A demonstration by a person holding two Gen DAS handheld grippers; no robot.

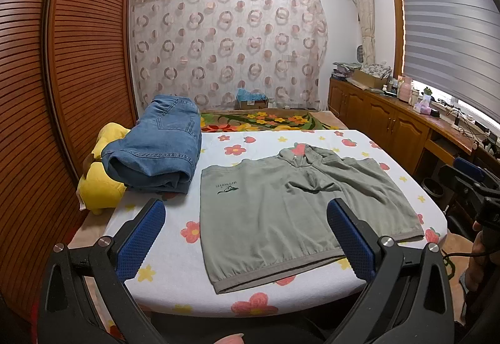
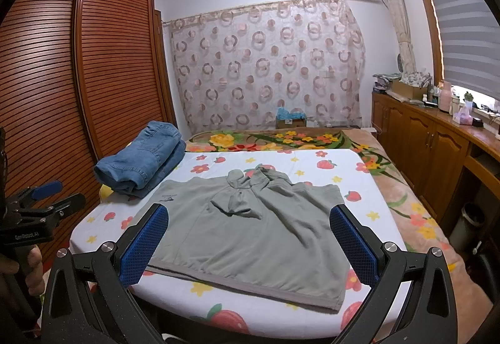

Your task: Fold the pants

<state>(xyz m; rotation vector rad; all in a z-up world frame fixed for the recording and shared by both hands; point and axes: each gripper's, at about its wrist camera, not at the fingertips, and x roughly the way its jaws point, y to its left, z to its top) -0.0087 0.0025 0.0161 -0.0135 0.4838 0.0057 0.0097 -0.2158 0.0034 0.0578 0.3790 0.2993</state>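
A grey-green garment (image 1: 281,212) lies spread flat on the white flower-print table (image 1: 187,156), hem toward me; it also shows in the right wrist view (image 2: 250,234). Folded blue jeans (image 1: 156,150) sit at the table's far left, and show in the right wrist view (image 2: 140,162) too. My left gripper (image 1: 247,237) is open and empty, held above the near edge over the garment. My right gripper (image 2: 250,247) is open and empty, also above the garment's near hem. The left gripper (image 2: 47,194) appears at the left edge of the right wrist view.
A yellow plush toy (image 1: 100,181) lies beside the jeans at the table's left edge. A slatted wooden wardrobe (image 1: 62,62) stands to the left. A bed with a floral blanket (image 1: 265,122) lies behind the table. Wooden cabinets (image 1: 390,122) with clutter run along the right.
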